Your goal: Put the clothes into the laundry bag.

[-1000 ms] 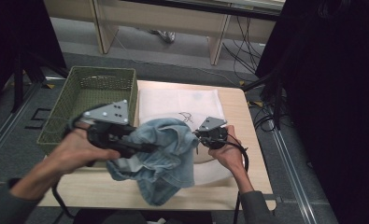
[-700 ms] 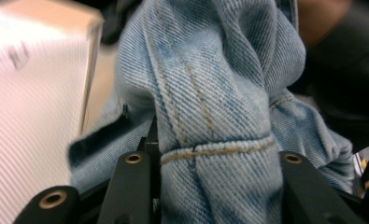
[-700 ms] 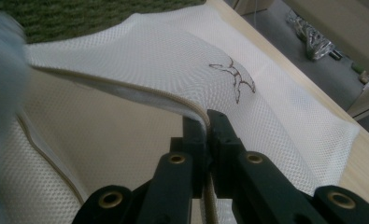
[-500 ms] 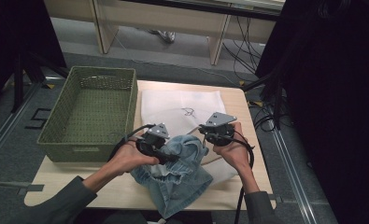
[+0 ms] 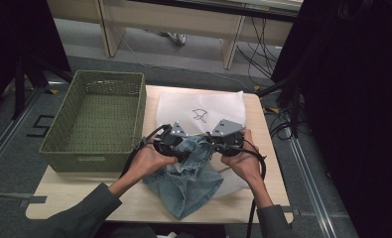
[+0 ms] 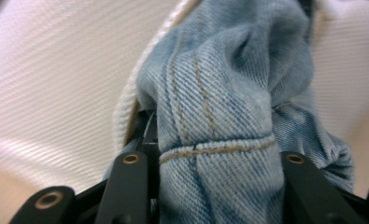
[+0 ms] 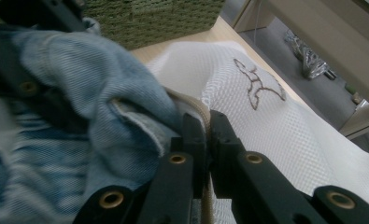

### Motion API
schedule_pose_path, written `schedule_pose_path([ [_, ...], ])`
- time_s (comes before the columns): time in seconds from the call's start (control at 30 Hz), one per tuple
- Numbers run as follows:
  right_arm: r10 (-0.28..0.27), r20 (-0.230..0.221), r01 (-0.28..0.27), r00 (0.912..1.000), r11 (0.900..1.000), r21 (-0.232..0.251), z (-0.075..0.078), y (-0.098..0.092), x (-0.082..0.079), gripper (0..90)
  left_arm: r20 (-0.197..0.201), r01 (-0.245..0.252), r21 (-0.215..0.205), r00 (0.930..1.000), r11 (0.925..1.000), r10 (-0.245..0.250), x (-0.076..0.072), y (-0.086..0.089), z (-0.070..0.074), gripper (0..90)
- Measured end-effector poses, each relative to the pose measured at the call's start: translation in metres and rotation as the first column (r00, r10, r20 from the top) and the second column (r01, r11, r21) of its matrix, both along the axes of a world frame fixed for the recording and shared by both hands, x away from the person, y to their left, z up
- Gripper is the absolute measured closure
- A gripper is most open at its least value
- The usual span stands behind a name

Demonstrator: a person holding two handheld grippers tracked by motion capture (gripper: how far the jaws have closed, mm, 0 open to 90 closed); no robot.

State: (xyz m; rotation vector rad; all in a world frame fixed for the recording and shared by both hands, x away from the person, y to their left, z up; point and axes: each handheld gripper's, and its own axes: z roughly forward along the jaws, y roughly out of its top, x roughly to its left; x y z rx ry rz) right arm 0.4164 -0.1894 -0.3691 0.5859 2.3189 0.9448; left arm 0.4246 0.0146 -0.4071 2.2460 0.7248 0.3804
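At the frame's middle, the jeans (image 5: 188,173) are being pinched by the left hand-held gripper (image 5: 179,146), and the white bag (image 7: 275,121) edge by the right hand-held gripper (image 7: 208,123). The bag edge could be let slip if tugged hard.

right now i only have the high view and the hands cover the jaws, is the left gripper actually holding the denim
Observer: Yes. In the left gripper view, the left gripper has a thick bunched fold of the denim filling the gap between its jaws, with a stitched seam running across it.

Operator: ok and the right one, same cloth?

Observer: No. In the right gripper view, the right gripper has its jaws pinched shut on the cream edge band of the white mesh bag. The denim lies right beside that edge.
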Motion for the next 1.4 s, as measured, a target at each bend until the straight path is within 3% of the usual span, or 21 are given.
schedule_pose_path([
  [0.03,-0.001,-0.006,0.001,1.0000,1.000,0.001,0.000,0.000,0.000,87.7,0.031,-0.021,0.039,0.9993,0.9990,0.020,0.001,-0.007,-0.007,60.7],
  [0.1,0.005,-0.006,-0.005,1.0000,1.000,-0.014,-0.002,0.000,0.001,87.7,0.033,-0.030,0.059,0.9990,0.9978,0.029,0.006,-0.017,-0.021,60.4],
  [0.17,-0.003,-0.026,0.003,0.9997,1.000,-0.012,-0.005,0.001,0.001,87.7,-0.009,-0.048,0.047,0.9988,0.9977,0.049,0.014,-0.026,-0.039,59.0],
  [0.2,0.001,-0.031,-0.002,0.9995,1.000,-0.014,-0.006,0.001,0.001,87.7,-0.028,-0.088,0.001,0.9957,0.9961,0.088,0.017,-0.031,-0.043,57.7],
  [0.23,0.014,-0.026,-0.014,0.9996,1.000,-0.021,-0.008,0.001,0.003,87.7,-0.030,-0.101,-0.020,0.9945,0.9946,0.101,0.020,-0.033,-0.044,56.1],
  [0.3,-0.007,-0.061,0.005,0.9981,1.000,-0.022,-0.013,0.001,0.001,87.7,-0.024,-0.105,-0.030,0.9942,0.9940,0.104,0.022,-0.036,-0.040,50.8],
  [0.33,-0.007,-0.056,0.005,0.9984,1.000,-0.029,-0.015,0.000,0.002,87.7,-0.022,-0.097,-0.038,0.9951,0.9946,0.096,0.021,-0.036,-0.036,46.6],
  [0.47,-0.030,-0.090,0.027,0.9955,0.999,-0.034,-0.024,-0.008,0.006,87.6,-0.068,-0.060,-0.078,0.9961,0.9951,0.055,0.005,-0.020,-0.017,26.1],
  [0.53,-0.036,-0.095,0.033,0.9949,0.999,-0.033,-0.026,-0.013,0.007,87.6,-0.057,-0.031,-0.144,0.9981,0.9891,0.024,-0.008,-0.005,-0.001,21.2],
  [0.57,-0.041,-0.100,0.038,0.9941,0.999,-0.033,-0.027,-0.014,0.008,87.6,-0.033,-0.010,-0.148,0.9995,0.9890,0.005,-0.015,0.003,0.007,19.7],
  [0.63,-0.049,-0.102,0.045,0.9936,0.998,-0.033,-0.029,-0.014,0.007,87.6,0.035,0.010,-0.074,0.9993,0.9972,-0.007,-0.029,0.020,0.019,18.6],
  [0.7,-0.047,-0.103,0.044,0.9936,0.998,-0.034,-0.029,-0.013,0.007,87.5,0.040,-0.003,-0.034,0.9992,0.9994,0.004,-0.036,0.035,0.022,16.7],
  [0.8,-0.042,-0.095,0.039,0.9946,0.999,-0.033,-0.026,-0.011,0.006,87.5,0.022,-0.050,0.025,0.9985,0.9984,0.050,-0.037,0.044,0.007,16.5],
  [0.87,-0.024,-0.088,0.021,0.9958,0.999,-0.039,-0.025,-0.011,0.006,87.4,0.024,-0.067,0.088,0.9976,0.9939,0.065,-0.033,0.042,-0.005,16.6],
  [1.03,-0.031,-0.092,0.028,0.9953,0.999,-0.032,-0.024,-0.010,0.005,87.4,0.009,-0.103,0.137,0.9947,0.9852,0.103,-0.018,0.030,-0.032,14.3],
  [1.07,-0.029,-0.100,0.027,0.9946,0.999,-0.028,-0.024,-0.009,0.006,87.3,-0.004,-0.091,0.149,0.9957,0.9846,0.093,-0.014,0.027,-0.035,16.2],
  [1.17,-0.022,-0.101,0.018,0.9946,0.999,-0.038,-0.026,-0.001,0.008,87.4,0.018,-0.068,0.179,0.9977,0.9815,0.066,-0.005,0.019,-0.046,43.1],
  [1.23,-0.013,-0.102,0.009,0.9947,0.999,-0.047,-0.027,0.004,0.007,87.4,0.012,-0.051,0.157,0.9987,0.9863,0.049,-0.005,0.017,-0.047,59.5],
  [1.3,-0.005,-0.097,0.001,0.9953,0.999,-0.041,-0.025,0.006,0.006,87.4,0.042,-0.037,0.130,0.9986,0.9908,0.031,-0.008,0.018,-0.041,69.6],
  [1.4,0.009,-0.090,-0.012,0.9959,1.000,-0.027,-0.021,0.006,0.005,87.4,0.054,-0.023,0.069,0.9983,0.9973,0.019,-0.010,0.017,-0.026,72.5],
])
